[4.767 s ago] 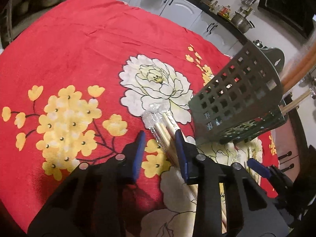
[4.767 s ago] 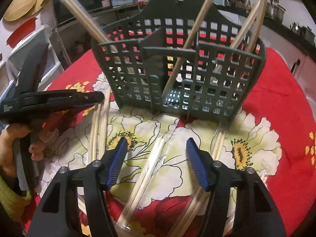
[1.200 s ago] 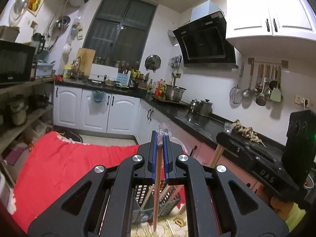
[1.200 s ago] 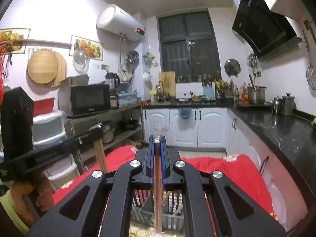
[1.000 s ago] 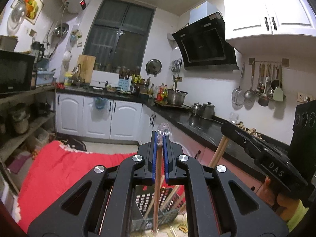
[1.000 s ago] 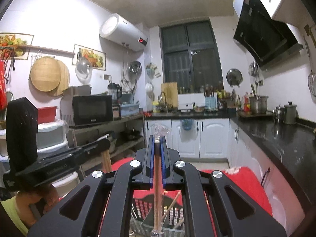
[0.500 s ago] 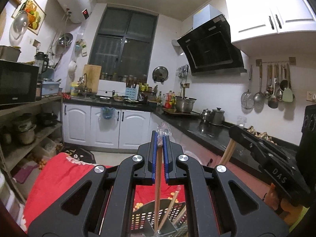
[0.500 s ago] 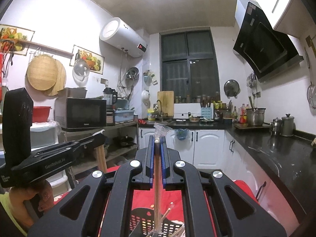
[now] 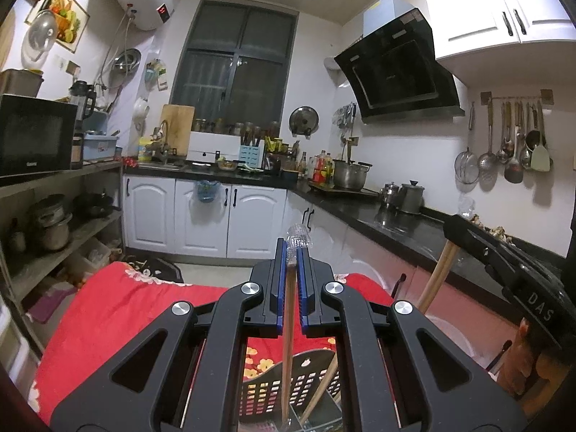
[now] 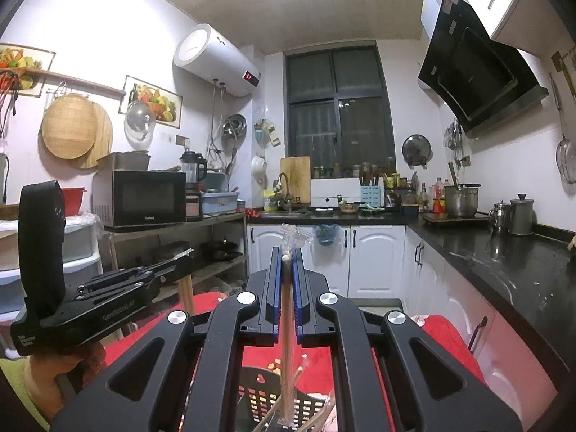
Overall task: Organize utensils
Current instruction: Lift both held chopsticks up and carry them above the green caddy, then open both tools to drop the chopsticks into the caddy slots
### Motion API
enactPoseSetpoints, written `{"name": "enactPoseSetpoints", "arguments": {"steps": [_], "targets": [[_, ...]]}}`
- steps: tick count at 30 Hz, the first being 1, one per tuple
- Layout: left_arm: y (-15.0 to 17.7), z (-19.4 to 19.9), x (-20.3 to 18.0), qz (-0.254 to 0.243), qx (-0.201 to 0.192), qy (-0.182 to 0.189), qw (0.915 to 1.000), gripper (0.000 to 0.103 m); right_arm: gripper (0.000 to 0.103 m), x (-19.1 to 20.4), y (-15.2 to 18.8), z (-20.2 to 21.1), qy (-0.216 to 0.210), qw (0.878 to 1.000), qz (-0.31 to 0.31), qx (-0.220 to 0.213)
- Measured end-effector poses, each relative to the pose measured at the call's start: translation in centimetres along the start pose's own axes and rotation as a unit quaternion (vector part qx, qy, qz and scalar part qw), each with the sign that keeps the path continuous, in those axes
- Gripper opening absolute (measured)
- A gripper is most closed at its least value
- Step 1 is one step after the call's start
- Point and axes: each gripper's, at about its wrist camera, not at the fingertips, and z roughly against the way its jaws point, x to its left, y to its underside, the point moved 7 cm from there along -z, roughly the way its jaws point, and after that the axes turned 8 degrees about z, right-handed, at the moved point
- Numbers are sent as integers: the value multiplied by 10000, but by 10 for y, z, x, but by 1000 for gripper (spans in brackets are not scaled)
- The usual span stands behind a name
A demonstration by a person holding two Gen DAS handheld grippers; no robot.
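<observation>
Both clamped tight: left gripper [image 9: 292,280] on wrapped chopsticks [image 9: 288,342], right gripper [image 10: 287,288] on another wrapped pair [image 10: 287,352], long axes vertical, tips directly above the slotted basket [image 9: 288,388] below.

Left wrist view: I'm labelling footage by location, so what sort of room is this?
A home kitchen, by the look of it: a range hood on the wall, ladles and strainers hanging on a rail, and a microwave on a shelf.

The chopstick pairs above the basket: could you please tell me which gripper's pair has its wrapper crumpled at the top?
The right gripper's pair: its clear wrapper is crumpled above the tongs, whereas the left gripper's pair's wrapper forms a neat tube.
</observation>
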Motion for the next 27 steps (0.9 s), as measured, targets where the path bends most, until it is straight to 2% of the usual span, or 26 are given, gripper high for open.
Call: {"name": "enactPoseSetpoints", "arguments": {"steps": [15, 27], "targets": [[16, -4, 2, -68, 46, -5, 10000, 3, 6, 6, 29, -10, -52, 9996, -154, 214], [34, -10, 4, -63, 201, 49, 9998, 3, 7, 6, 54, -17, 132, 9988, -154, 443]]}}
